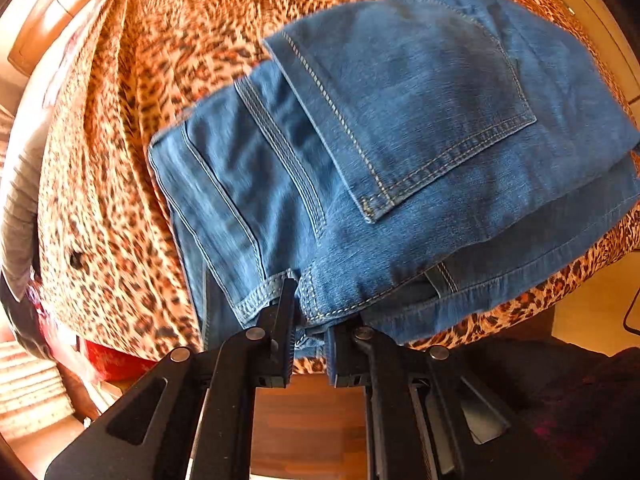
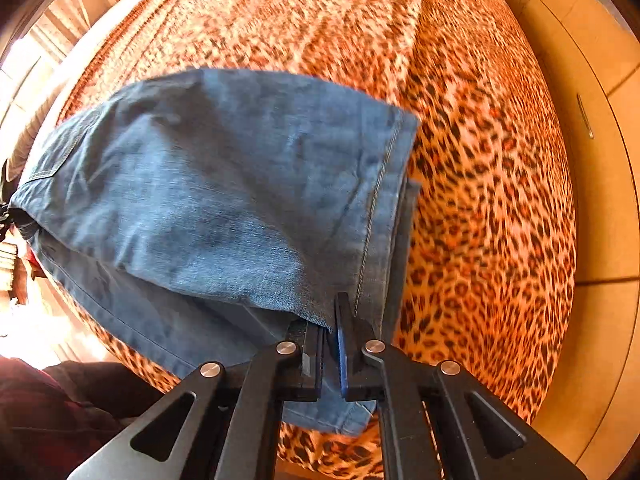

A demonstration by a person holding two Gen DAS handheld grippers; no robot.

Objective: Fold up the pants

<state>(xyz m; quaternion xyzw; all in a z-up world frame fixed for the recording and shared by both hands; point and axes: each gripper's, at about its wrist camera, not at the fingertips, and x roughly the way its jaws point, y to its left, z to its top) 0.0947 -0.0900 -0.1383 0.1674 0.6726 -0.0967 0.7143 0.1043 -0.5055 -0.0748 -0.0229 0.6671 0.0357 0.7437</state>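
Both the left gripper (image 1: 310,316) and right gripper (image 2: 331,340) clenched on the folded blue denim pants (image 1: 360,152), so best lift both evenly, keeping edges aligned over the leopard-print bedspread (image 1: 120,160).

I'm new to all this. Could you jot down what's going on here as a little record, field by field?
Garment: blue jeans, already doubled over, back pocket facing up
Surface: leopard-print bedspread
Left hand-held gripper: closed on the waistband end of the jeans
Right hand-held gripper: closed on the hemmed leg end
Near edge of jeans: appears raised off the bedspread
Picture sharpness: slight blur in both views
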